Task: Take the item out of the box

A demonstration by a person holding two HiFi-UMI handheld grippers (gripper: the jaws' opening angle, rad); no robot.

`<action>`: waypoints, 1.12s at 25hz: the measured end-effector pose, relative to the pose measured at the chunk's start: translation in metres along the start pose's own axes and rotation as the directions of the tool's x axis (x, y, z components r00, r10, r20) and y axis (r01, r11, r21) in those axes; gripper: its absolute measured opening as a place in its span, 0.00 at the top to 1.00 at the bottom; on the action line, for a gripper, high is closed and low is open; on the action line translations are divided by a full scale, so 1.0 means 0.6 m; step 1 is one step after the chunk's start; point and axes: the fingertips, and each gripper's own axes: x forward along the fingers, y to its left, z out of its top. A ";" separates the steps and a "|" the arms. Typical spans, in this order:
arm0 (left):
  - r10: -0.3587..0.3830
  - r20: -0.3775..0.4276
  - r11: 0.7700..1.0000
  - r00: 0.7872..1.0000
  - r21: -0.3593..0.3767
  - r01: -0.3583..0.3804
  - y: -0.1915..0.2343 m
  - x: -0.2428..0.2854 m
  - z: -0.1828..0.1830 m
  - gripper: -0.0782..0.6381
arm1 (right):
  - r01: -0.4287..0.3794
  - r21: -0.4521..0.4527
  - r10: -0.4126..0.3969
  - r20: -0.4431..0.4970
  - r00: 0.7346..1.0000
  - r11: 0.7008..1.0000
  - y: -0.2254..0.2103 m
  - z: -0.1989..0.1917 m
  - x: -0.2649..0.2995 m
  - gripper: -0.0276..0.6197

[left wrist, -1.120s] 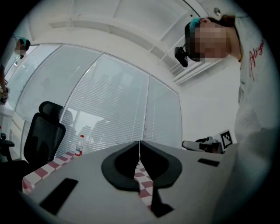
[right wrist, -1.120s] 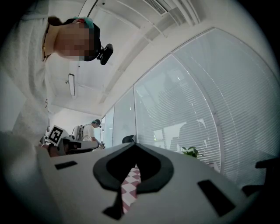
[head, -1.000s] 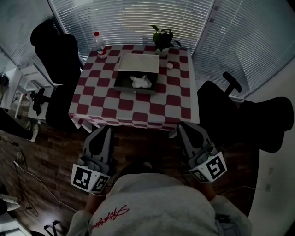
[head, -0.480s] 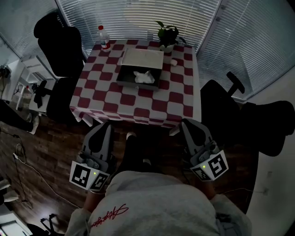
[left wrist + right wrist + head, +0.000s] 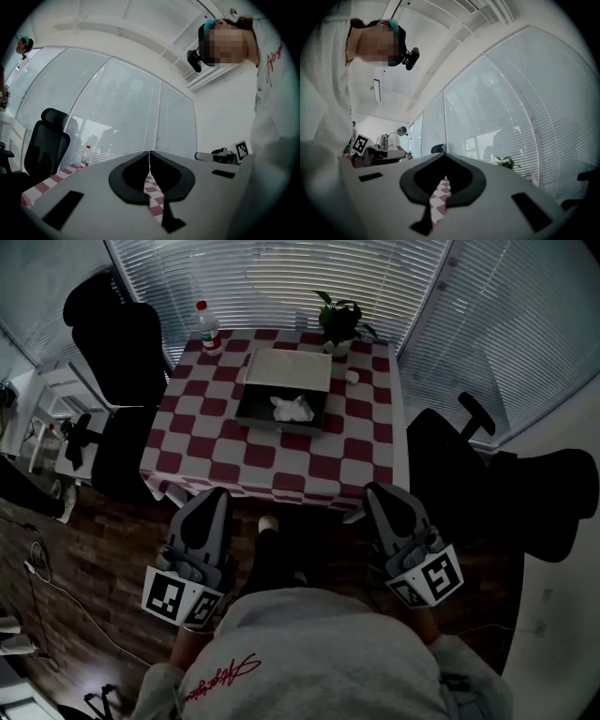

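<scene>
The person is back from the surface (image 5: 272,470) with the checkered cloth, and the job looks like it hasn't really started. The box (image 5: 253,415) sits open, a dark tray with a pale lid (image 5: 289,369) lying flat right behind the box, seemingly against its far edge. The item (image 5: 292,409), a white crumpled-looking thing, lies inside the box, slightly right of its middle. It's too small to say what it's made of.

Behind the box to the left is a bottle (image 5: 208,330) and behind it to the right a plant (image 5: 338,322). A small white thing (image 5: 352,377) sits just off the box's far right corner.

Both grippers are well apart from the box on its near side, not even over the surface. The left gripper (image 5: 214,498) has its jaws pressed together with nothing between them, and the right gripper (image 5: 382,495) is clenched and empty too. Both point roughly level toward the box.

This reads as the approach, before any reach. The next move probably calls for closing in on the box, spreading one gripper's jaws, coming down over the item from above so the box walls stay clear, then pinching it. It looks soft, so a light squeeze should do.
</scene>
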 end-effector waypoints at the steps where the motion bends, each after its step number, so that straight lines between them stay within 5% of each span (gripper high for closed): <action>1: -0.001 -0.003 1.000 1.000 -0.002 0.001 0.005 0.003 -0.002 0.87 | 0.001 0.001 -0.001 -0.001 1.000 1.000 -0.001 -0.002 0.006 0.94; 28: -0.055 -0.015 0.997 0.998 -0.050 0.054 0.141 0.151 -0.021 0.87 | 0.032 -0.009 -0.032 -0.022 0.999 0.999 -0.082 -0.033 0.170 0.94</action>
